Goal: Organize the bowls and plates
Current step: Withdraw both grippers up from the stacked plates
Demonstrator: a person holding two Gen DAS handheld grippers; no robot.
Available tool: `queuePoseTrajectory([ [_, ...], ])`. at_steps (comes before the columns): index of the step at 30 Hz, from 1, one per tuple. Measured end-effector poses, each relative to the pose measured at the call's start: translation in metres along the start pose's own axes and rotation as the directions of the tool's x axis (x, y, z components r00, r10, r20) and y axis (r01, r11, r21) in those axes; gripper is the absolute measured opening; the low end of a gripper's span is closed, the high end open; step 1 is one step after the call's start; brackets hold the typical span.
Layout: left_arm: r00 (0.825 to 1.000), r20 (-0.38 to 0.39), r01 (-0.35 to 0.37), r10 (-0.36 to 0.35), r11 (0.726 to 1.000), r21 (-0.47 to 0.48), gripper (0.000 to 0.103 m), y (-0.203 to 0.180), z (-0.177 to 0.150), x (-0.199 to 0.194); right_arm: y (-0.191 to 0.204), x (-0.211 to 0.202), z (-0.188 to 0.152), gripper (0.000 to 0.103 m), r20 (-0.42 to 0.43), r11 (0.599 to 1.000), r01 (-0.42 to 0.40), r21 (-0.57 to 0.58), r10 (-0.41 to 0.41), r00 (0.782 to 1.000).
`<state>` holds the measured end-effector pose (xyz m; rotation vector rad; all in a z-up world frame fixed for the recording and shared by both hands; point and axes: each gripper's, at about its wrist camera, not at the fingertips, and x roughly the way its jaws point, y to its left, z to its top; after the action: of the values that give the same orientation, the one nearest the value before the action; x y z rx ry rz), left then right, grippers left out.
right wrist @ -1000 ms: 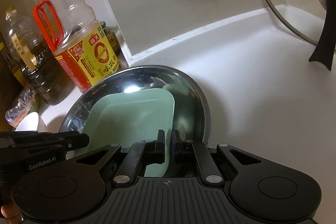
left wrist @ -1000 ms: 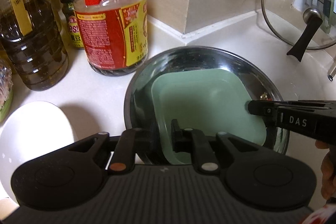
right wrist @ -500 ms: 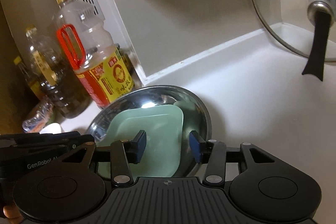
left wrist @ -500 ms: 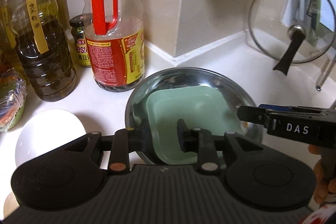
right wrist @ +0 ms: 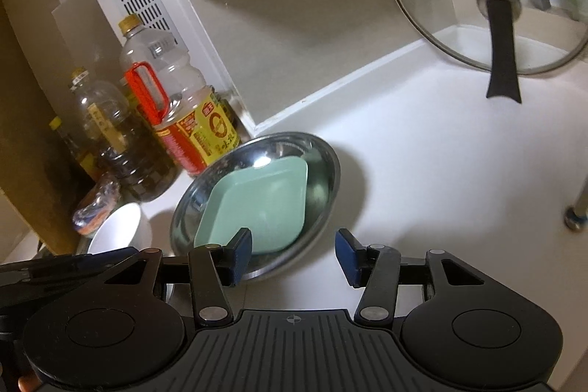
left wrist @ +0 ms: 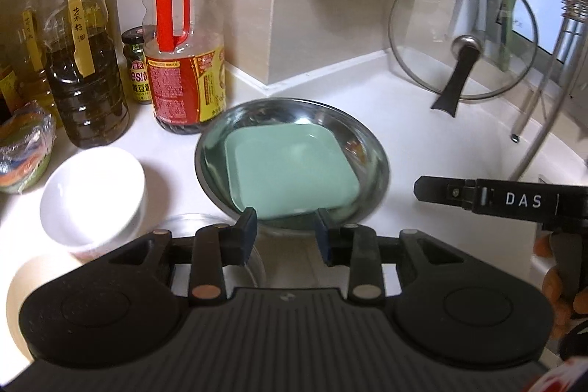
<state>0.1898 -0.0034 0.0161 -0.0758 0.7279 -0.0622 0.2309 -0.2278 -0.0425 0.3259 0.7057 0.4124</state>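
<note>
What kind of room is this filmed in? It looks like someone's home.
Most likely a home kitchen counter: cooking oil bottles stand against the wall, a glass pan lid leans in the corner, and a green square plate sits inside a steel dish.

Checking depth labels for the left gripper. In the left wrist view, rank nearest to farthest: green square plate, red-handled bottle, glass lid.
1. green square plate: straight ahead of the left gripper, lying inside the steel pan.
2. red-handled bottle: behind the pan, ahead and left, standing by the wall.
3. glass lid: far right, propped at the back of the counter.
</note>
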Motion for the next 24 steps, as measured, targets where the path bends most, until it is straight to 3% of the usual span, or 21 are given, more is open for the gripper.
queuePoseTrajectory([
  [8,1.0,-0.004,-0.004,0.004,1.0,-0.025,0.031,-0.015,-0.029,-0.033,0.003,-0.038,-0.026,0.051,-0.036,0.999,-0.018,-0.027,0.017,0.999],
  [24,0.995,-0.032,-0.093,0.09,0.99,-0.109,0.031,-0.031,-0.091,-0.095,0.021,-0.081,-0.081,0.051,-0.133,0.985,-0.156,-0.08,0.144,0.981],
])
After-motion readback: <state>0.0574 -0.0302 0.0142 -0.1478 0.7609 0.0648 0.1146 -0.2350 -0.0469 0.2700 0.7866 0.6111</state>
